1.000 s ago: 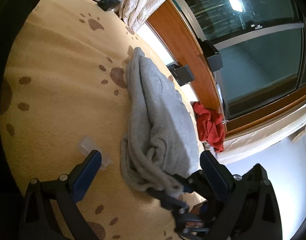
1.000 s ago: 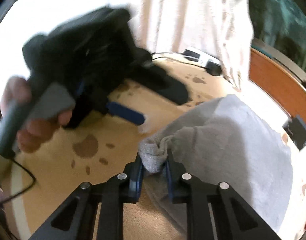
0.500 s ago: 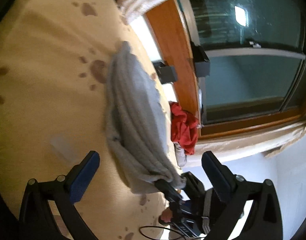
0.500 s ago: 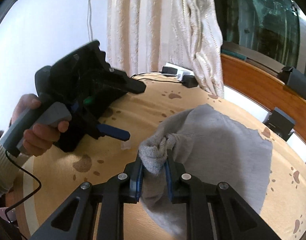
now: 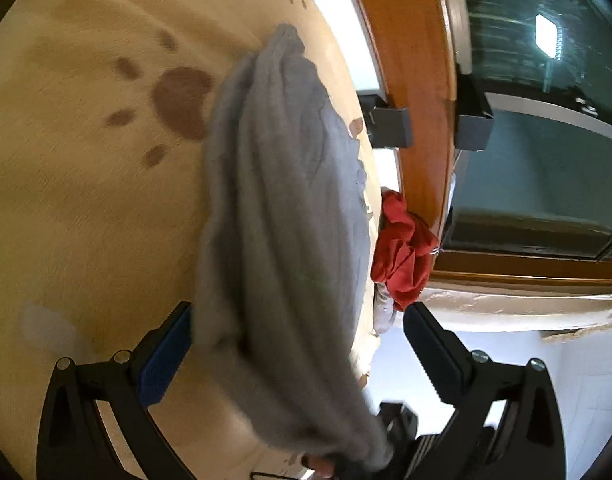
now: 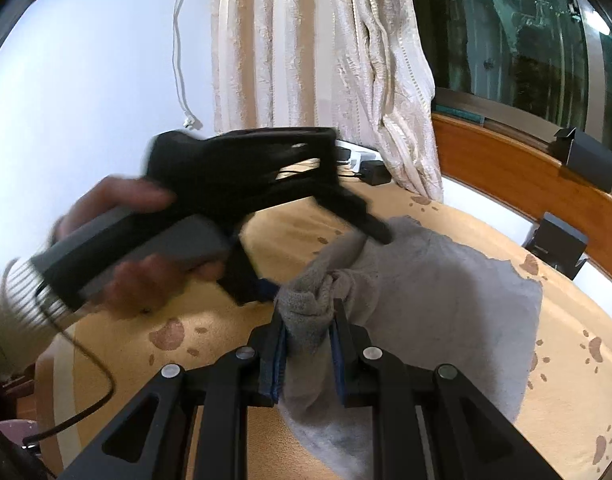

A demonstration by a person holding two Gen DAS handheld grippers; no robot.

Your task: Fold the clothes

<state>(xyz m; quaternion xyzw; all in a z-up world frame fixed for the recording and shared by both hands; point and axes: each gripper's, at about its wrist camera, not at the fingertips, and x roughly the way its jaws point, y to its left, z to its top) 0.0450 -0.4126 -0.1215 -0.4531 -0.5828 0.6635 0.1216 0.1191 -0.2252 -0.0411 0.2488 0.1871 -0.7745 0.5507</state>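
A grey garment (image 5: 282,200) lies in a long bunch on the beige paw-print bedspread (image 5: 86,168). My right gripper (image 6: 307,336) is shut on a bunched corner of the grey garment (image 6: 445,300) and holds it just above the bed. My left gripper (image 5: 300,348) stands wide open astride the garment's near end, and its pads are clear of the cloth. In the right wrist view a hand (image 6: 146,276) holds the left gripper (image 6: 317,256) over the raised cloth, with one finger above the fold and a blue pad beside it.
A red cloth (image 5: 401,248) lies at the bed's edge by the wooden sill (image 5: 417,80). Black boxes (image 6: 585,156) stand on the sill. A curtain (image 6: 325,60) hangs behind, with a power strip (image 6: 365,160) below it. A clear plastic piece (image 5: 46,324) lies on the bedspread.
The left gripper has swung in and rolled, so that its open fingers now straddle the garment's near end. The right gripper has lifted the bunched corner a little.
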